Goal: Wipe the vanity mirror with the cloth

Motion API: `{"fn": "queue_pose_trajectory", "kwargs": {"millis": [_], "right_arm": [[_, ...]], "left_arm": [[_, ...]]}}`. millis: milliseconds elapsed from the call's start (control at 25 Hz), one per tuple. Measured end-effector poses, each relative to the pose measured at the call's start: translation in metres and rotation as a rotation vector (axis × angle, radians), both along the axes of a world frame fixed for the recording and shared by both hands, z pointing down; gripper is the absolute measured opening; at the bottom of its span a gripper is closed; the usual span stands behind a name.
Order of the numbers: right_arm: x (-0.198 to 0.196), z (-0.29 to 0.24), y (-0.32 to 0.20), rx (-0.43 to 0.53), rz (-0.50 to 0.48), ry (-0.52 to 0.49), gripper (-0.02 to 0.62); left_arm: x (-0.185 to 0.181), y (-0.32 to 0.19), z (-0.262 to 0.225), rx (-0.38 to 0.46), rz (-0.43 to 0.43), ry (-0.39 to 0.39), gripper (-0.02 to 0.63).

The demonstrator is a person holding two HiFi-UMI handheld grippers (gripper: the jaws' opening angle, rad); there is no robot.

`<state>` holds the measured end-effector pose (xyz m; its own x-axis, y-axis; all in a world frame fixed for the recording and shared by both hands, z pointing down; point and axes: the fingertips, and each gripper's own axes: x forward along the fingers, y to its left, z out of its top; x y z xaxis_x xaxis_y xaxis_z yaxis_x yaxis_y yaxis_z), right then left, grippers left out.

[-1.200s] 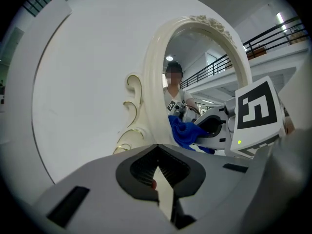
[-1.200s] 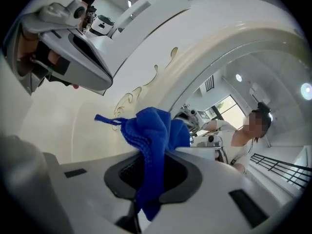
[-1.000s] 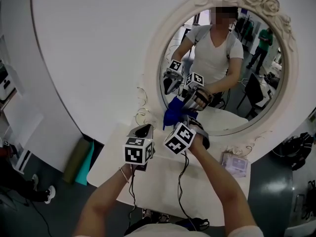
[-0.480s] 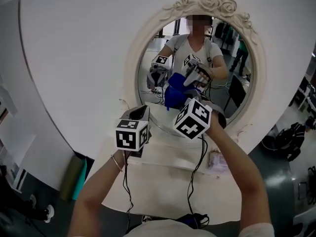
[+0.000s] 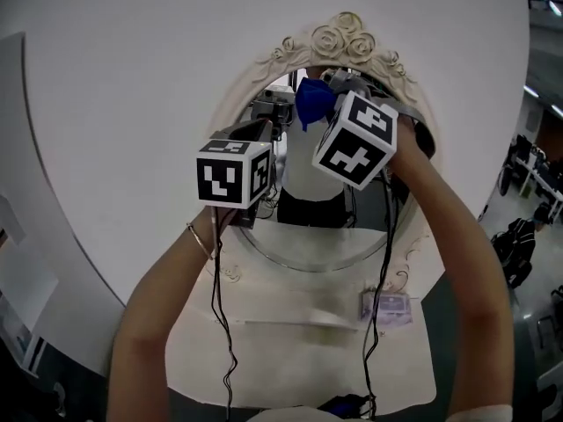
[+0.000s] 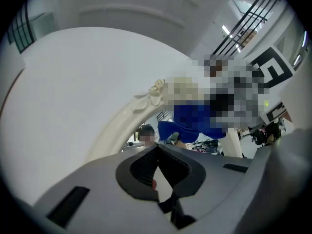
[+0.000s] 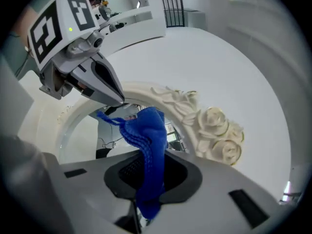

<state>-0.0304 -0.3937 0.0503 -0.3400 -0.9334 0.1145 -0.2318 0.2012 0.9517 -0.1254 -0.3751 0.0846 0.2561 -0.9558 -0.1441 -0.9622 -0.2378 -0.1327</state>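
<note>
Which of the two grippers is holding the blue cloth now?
The right gripper: its jaws are shut on the blue cloth, near the carved roses. The left gripper has its jaws together, holding nothing.

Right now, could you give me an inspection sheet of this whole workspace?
Surface: white table below the mirror.
Job's things: mirror in an ornate frame; blue cloth at its top edge.
Clutter: small packet on the table.
Grippers: right gripper shut on the cloth; left gripper shut, empty.
Cables: black cables hang from both grippers.
Surroundings: white wall behind the mirror.
</note>
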Motion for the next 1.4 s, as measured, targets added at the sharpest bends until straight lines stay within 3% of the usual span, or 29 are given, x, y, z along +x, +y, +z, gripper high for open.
{"fn": "queue_pose_trajectory", "kwargs": {"millis": [200,480,720,880,1400], "right_arm": [[0.002,-0.043,0.0,0.074,0.042,0.065,0.066],[0.006,-0.041,-0.017,0.071,0.083,0.084,0.066],[0.002,-0.022,-0.017,0.06,0.089,0.08,0.066],[-0.003,-0.001,-0.016,-0.001,0.09,0.066,0.066],[-0.016,0.108,-0.019,-0.128,0.065,0.073,0.066]], "left_arm": [[0.005,-0.002,-0.044,0.028,0.012,0.005,0.006],[-0.002,-0.005,-0.041,0.026,0.006,0.019,0.006],[-0.014,-0.011,-0.01,-0.019,-0.01,0.03,0.005],[-0.015,-0.014,0.013,-0.059,0.008,0.062,0.005],[-0.006,-0.017,0.117,-0.182,0.014,0.077,0.006]]}}
